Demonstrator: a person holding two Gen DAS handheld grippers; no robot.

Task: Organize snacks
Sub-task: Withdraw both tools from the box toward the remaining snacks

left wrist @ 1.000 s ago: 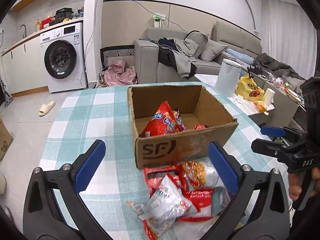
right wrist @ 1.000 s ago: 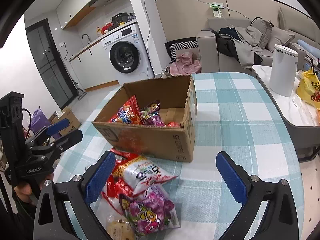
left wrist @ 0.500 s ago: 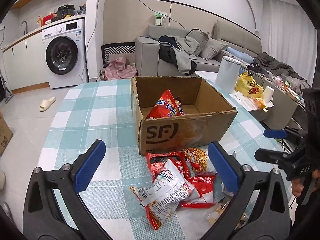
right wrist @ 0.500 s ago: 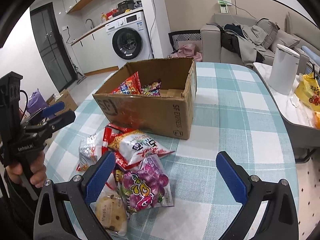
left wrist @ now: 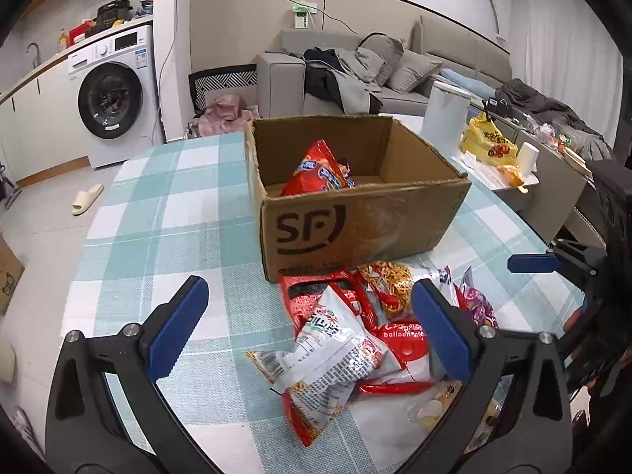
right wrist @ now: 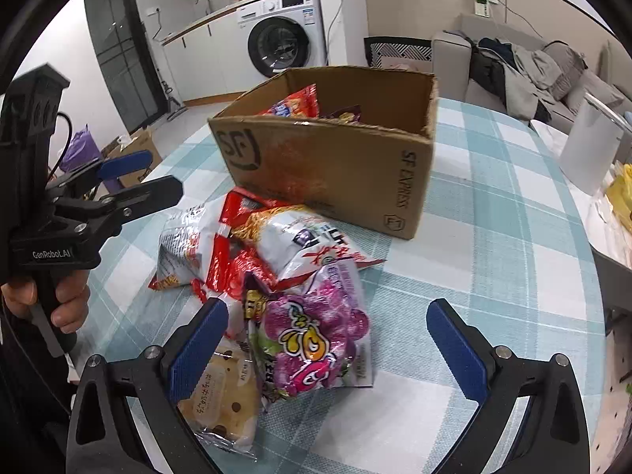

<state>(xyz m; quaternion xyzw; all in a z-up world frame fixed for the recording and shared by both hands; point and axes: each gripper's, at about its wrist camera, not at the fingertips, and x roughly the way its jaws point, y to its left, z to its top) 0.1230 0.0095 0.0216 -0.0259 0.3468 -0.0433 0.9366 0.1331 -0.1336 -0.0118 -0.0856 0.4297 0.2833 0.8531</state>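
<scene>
On the checked table, a heap of snack packets lies just in front of the box, touching its near wall. The box already holds a red bag and at least one more packet. Most of the snacks are not yet boxed.

Left gripper: jaws spread wide, nothing held, hovering above the white packet at the near side of the heap. Right gripper: jaws equally wide, empty, poised over the purple packet, with a pale biscuit pack beside its left finger.

Judgement: the step in hand is picking the next packet. The purple packet lies uppermost and free on the right gripper's side, so it is the sounder choice. Bring the jaws down astride its body, not over a sealed edge, and close gently; the film is slick and air-filled, so it may slip or burst. Lift clear of the box wall before releasing. Keep the two grippers apart over the heap.
</scene>
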